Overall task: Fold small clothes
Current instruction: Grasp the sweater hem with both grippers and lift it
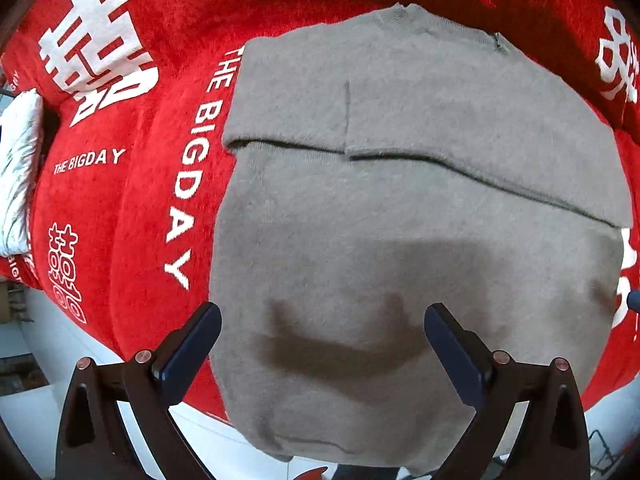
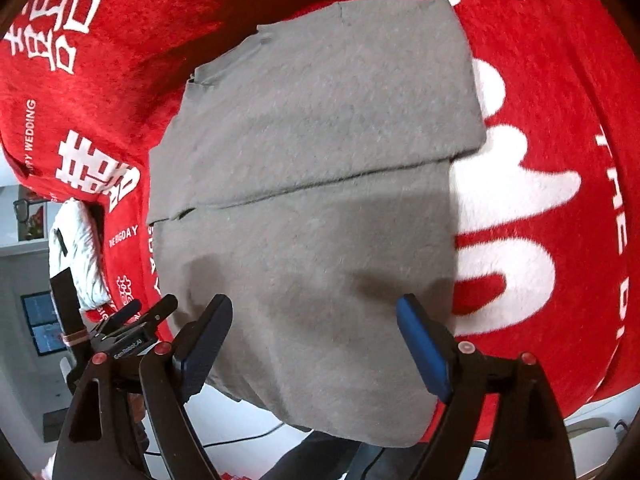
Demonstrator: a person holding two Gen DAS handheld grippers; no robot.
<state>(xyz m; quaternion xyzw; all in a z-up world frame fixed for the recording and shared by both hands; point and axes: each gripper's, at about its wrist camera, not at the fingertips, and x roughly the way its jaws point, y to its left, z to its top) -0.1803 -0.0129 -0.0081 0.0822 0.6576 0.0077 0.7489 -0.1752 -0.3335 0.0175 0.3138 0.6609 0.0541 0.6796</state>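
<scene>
The sweater is plain grey-brown knit. Under it, the blanket is bright red plush printed with white Chinese characters and white "THE BIGDAY" lettering. Each tool carries dark blue pads on black arms.

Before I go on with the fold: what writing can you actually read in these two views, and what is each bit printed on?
"THE BIGDAY": red blanket, small white print and a larger vertical line.
"WEDDING": same blanket, right wrist view; the word before it is cut off.
Large white Chinese double-happiness signs: same blanket.
"GenRobot.AI": label on the left gripper, small, read with some doubt.
Grey sweater: no text.
</scene>
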